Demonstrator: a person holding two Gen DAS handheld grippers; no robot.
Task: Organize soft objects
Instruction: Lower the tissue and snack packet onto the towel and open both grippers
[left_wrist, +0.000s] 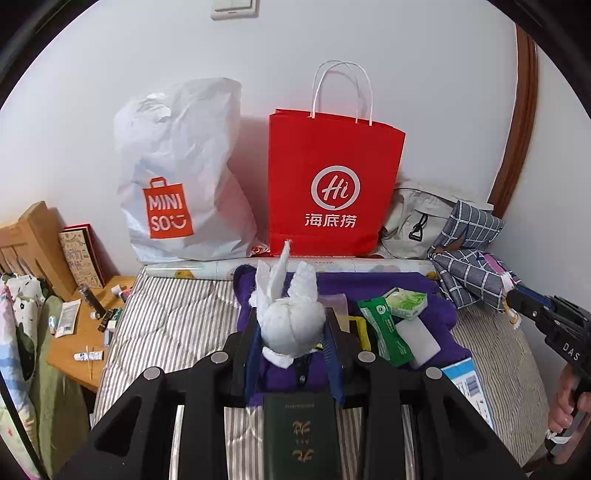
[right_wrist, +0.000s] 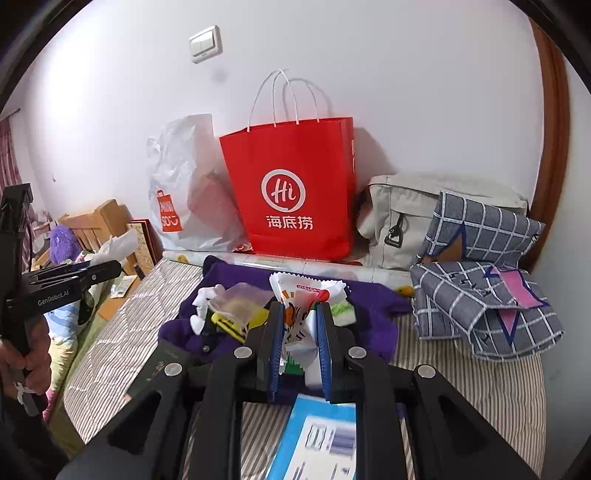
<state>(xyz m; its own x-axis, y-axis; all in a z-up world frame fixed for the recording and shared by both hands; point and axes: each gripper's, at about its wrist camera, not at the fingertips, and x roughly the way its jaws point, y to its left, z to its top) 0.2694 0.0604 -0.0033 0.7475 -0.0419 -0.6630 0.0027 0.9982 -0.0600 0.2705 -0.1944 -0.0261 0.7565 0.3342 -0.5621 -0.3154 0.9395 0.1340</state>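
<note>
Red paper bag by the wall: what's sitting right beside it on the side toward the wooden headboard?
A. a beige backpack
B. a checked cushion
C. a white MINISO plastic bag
C: the white MINISO plastic bag leans against the wall next to the red paper bag.

Bed: I see a striped mattress (left_wrist: 173, 317).
Centre: purple garment (left_wrist: 439, 310).
Near: green booklet (left_wrist: 301, 435), blue-white packet (right_wrist: 314, 439).
Far right: checked cloth (right_wrist: 487, 314).
Far: red bag (left_wrist: 332, 184), white bag (left_wrist: 181, 166).

White cloth bundle (left_wrist: 291, 325) between fingers (left_wrist: 255, 354)
</note>
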